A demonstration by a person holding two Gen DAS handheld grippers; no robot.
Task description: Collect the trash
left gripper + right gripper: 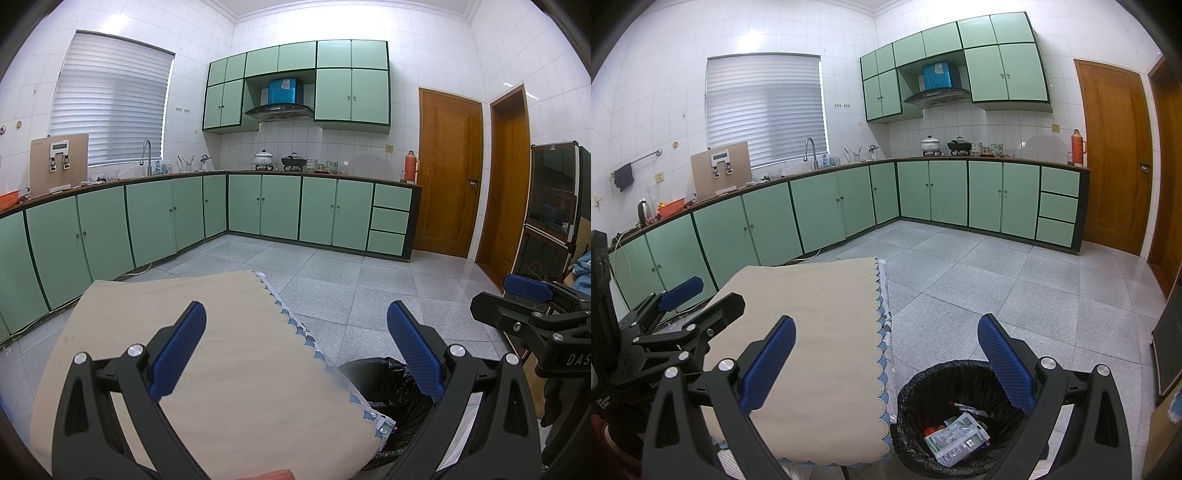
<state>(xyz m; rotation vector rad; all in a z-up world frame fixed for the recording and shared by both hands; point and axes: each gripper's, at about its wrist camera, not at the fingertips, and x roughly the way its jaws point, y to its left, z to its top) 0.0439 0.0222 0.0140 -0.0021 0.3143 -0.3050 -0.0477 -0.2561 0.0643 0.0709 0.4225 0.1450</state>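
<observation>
Below, crinkled black-lined round bin (960,417) holding glossy wrappers (956,437).

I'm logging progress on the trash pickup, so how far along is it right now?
Wrappers already lie inside the black-lined bin beside the table. Nothing is in hand: the left gripper and right gripper are both open and empty. The visible tabletop shows no more trash, so little seems left.

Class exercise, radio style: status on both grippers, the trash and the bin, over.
Left gripper open, empty. Right gripper open, empty. Trash wrappers lie inside the black-lined bin beside the table. Nothing blocking the bin.
</observation>
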